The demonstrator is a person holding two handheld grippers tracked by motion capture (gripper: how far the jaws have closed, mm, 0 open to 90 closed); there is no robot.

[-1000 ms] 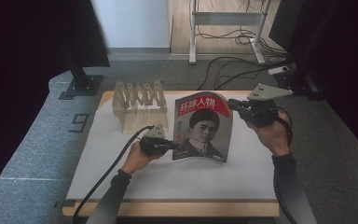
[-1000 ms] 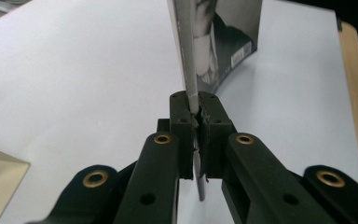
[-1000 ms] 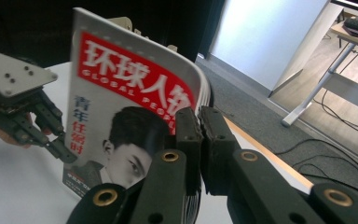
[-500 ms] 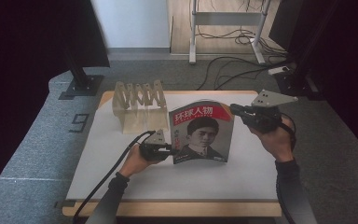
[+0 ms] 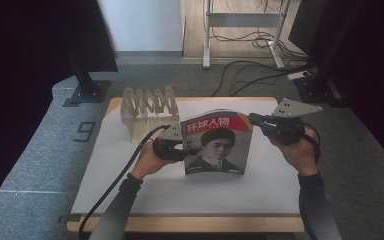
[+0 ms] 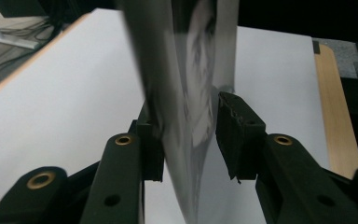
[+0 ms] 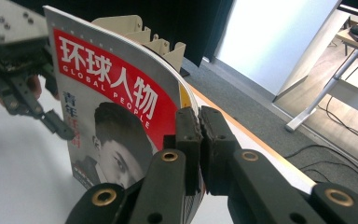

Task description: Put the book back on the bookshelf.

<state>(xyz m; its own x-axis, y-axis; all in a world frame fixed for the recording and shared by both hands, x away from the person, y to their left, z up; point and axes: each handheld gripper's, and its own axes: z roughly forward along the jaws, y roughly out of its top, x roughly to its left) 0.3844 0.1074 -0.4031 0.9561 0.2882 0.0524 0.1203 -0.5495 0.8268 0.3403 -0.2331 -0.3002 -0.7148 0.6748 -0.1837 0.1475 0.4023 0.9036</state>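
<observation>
Upright at the centre of the frame, the magazine (image 5: 218,144) stands on its lower edge on the white counter (image 5: 130,190) — its red-banded cover faces the camera. The right gripper (image 5: 254,119) is clamped on its upper right edge. The left gripper (image 5: 190,150) straddles its left edge, jaws parted — a wooden rack (image 5: 148,106) sits upper left.

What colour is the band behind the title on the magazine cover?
Red, with white letters. The magazine shows it best in the right gripper view.
</observation>
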